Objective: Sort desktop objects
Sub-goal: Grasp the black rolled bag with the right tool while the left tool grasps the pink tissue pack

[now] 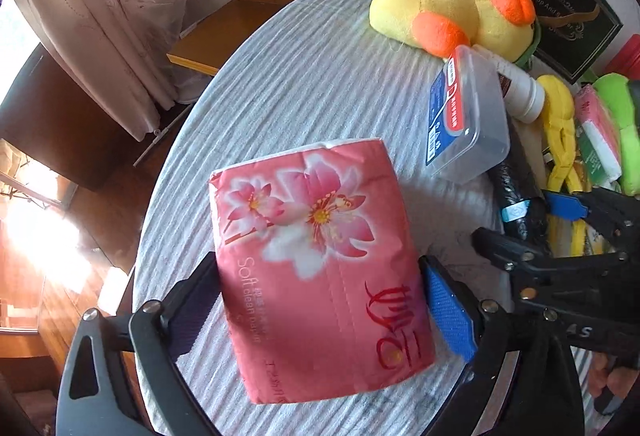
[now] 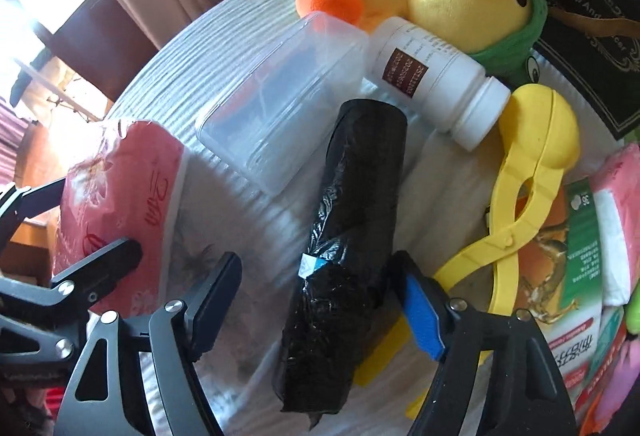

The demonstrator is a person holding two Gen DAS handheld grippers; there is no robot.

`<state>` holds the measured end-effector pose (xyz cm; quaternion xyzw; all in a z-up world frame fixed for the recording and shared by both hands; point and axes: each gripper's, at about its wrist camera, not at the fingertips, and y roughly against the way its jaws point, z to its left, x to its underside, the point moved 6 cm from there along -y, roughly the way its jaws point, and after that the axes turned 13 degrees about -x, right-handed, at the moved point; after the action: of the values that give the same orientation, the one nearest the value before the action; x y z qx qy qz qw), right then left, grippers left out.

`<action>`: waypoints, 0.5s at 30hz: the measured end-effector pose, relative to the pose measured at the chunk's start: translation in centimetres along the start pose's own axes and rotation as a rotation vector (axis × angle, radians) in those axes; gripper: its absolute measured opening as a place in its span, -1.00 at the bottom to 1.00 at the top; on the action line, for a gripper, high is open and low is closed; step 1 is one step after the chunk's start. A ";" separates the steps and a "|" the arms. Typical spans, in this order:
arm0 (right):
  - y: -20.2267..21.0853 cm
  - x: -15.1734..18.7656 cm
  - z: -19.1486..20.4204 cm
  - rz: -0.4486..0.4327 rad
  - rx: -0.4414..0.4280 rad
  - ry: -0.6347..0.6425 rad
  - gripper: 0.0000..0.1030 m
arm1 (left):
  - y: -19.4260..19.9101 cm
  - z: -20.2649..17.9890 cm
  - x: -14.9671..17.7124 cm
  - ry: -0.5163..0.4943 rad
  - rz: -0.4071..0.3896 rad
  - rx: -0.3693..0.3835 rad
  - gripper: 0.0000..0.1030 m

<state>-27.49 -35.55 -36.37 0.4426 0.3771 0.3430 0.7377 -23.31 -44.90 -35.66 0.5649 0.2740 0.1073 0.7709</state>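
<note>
A pink, flower-printed soft plastic pack of tissue paper [image 1: 320,268] lies on the round table under a grey-and-white striped cloth [image 1: 288,84], and the left gripper [image 1: 320,300] has its black fingers with blue pads [image 1: 448,312] closed against the pack's two long sides. Beyond the pack, to its right, a clear plastic box with a blue and red label [image 1: 464,116] leans on its side. Behind that box lies a yellow plush duck with orange beak and feet [image 1: 448,0], and just right of the box a white plastic bottle [image 1: 520,88]. Right of the pack, a black roll of plastic bags [image 1: 516,196] sits at the tips of the right gripper [image 1: 560,232], whose opening cannot be judged.
</note>
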 end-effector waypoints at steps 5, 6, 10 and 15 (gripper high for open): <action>-0.3 -0.4 -1.0 -0.014 -0.047 -0.038 0.62 | -1.7 0.1 0.8 0.017 0.033 0.002 0.82; -0.5 -0.4 -1.0 -0.015 -0.055 -0.040 0.65 | -1.7 0.3 1.0 0.018 0.032 0.000 0.81; -1.5 -0.8 -0.9 -0.018 -0.055 -0.052 0.91 | -1.3 0.5 1.4 0.011 0.017 0.001 0.75; -1.2 -0.2 -0.8 -0.020 0.075 0.021 -0.27 | 0.7 -0.3 2.2 -0.020 -0.031 0.016 0.73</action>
<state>-28.03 -35.89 -37.70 0.4625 0.4019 0.3260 0.7199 -21.57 -43.41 -35.76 0.5678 0.2762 0.0875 0.7705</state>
